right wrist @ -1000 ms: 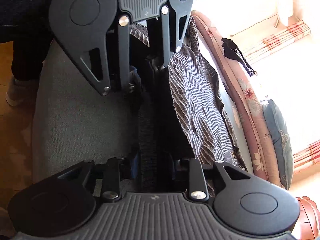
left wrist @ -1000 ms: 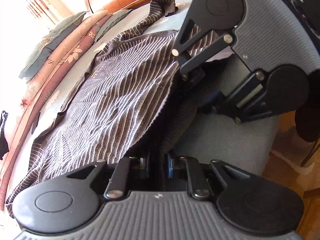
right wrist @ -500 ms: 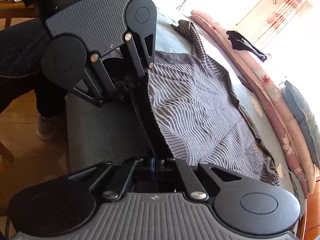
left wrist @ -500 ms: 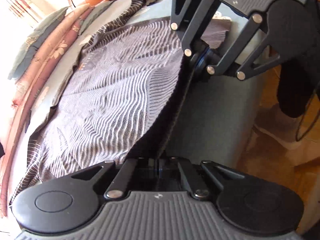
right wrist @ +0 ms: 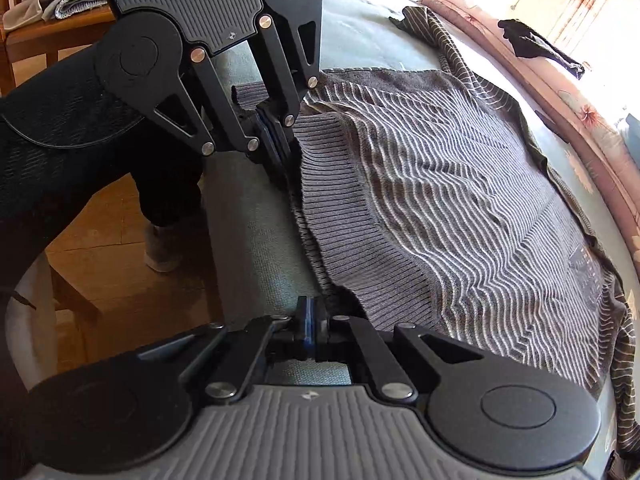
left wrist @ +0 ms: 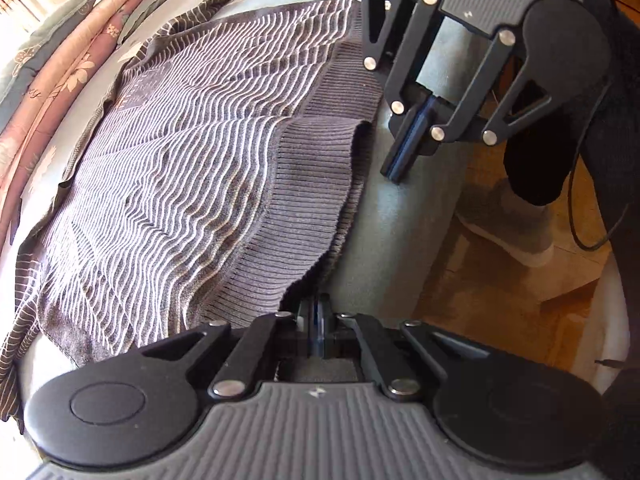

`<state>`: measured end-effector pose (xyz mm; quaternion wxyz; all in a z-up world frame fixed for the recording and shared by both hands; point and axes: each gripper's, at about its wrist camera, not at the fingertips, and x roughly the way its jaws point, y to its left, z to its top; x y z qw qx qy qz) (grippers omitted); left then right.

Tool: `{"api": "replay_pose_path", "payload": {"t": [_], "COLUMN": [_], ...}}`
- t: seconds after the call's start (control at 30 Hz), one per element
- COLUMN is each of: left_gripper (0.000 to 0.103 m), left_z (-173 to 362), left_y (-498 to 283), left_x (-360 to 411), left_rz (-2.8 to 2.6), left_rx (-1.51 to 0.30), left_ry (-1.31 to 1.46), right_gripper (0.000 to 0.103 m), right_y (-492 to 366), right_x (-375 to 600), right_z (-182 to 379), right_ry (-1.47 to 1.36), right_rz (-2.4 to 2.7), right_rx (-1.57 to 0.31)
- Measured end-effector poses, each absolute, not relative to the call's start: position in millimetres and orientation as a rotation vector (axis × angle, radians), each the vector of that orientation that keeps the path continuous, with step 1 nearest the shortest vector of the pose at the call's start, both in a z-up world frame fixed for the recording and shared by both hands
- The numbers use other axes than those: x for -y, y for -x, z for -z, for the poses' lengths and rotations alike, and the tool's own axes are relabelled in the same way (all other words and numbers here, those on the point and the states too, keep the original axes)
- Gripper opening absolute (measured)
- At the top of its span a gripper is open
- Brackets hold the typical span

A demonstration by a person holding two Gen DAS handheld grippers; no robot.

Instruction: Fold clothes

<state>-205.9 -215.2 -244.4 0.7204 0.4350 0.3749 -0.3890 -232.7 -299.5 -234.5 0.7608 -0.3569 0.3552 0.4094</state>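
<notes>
Striped knit sweater (left wrist: 192,168) spread flat across the grey bed (left wrist: 400,240), ribbed hem (left wrist: 312,184) toward the near edge, one sleeve (right wrist: 452,40) trailing off toward the far side beside the floral quilt (left wrist: 60,80). Hem not lying smooth: humped up in a soft ridge in the middle, with one end turned over on itself.

Left tool (left wrist: 318,314) pressed together, tips right at the hem's edge; impossible to tell whether any cloth is nipped between them. Right tool (right wrist: 310,322) also pressed together, apparently on nothing, resting over bare bed cover just beside the other end of the hem.

Probably light, and entirely limp. No stiffness to carry a fold, so likely to sag and bunch wherever unsupported. Stretchy too, to judge by the knit, so prone to distort under a hard one-sided pull. Not fragile, not slippery against the cloth cover; more apt to drag and wrinkle than to slide.

Best taken at the ribbed hem, the thickest and firmest band, at both outer corners together, through both layers. Lift evenly and keep the edge taut between the two grips. Avoid the open striped body, where a pinch would gather only the top layer.
</notes>
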Motion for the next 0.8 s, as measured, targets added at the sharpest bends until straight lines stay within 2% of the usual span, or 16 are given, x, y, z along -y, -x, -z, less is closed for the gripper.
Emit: {"api": "replay_pose_path", "payload": {"t": [0.1, 0.2, 0.37, 0.57, 0.7, 0.8], "left_gripper": [0.001, 0.007, 0.009, 0.014, 0.034, 0.035], "left_z": [238.4, 227.9, 207.3, 214.4, 220.1, 216.8], "left_y": [215.6, 220.8, 224.4, 217.7, 212.5, 217.4], "left_x": [206.6, 193.1, 160.8, 135.5, 123.1, 113.2], "left_rz": [0.871, 0.846, 0.752, 0.591, 0.533, 0.523], "left_rx": [-0.839, -0.827, -0.81, -0.856, -0.875, -0.86], "left_ry": [-0.952, -0.934, -0.881, -0.799, -0.736, -0.706], "right_gripper": [0.001, 0.001, 0.004, 0.006, 0.014, 0.014], "right_y": [236.5, 239.0, 236.6, 239.3, 240.3, 235.8], "right_x": [299.1, 298.5, 294.5, 259.5, 227.5, 210.5], "right_z": [230.0, 223.1, 201.3, 198.6, 212.6, 224.4], "right_ry": [0.767, 0.781, 0.745, 0.765, 0.829, 0.852], "right_rz": [-0.898, -0.865, -0.818, -0.875, -0.909, -0.92], "right_rx": [-0.782, -0.755, -0.674, -0.605, -0.591, -0.617]}}
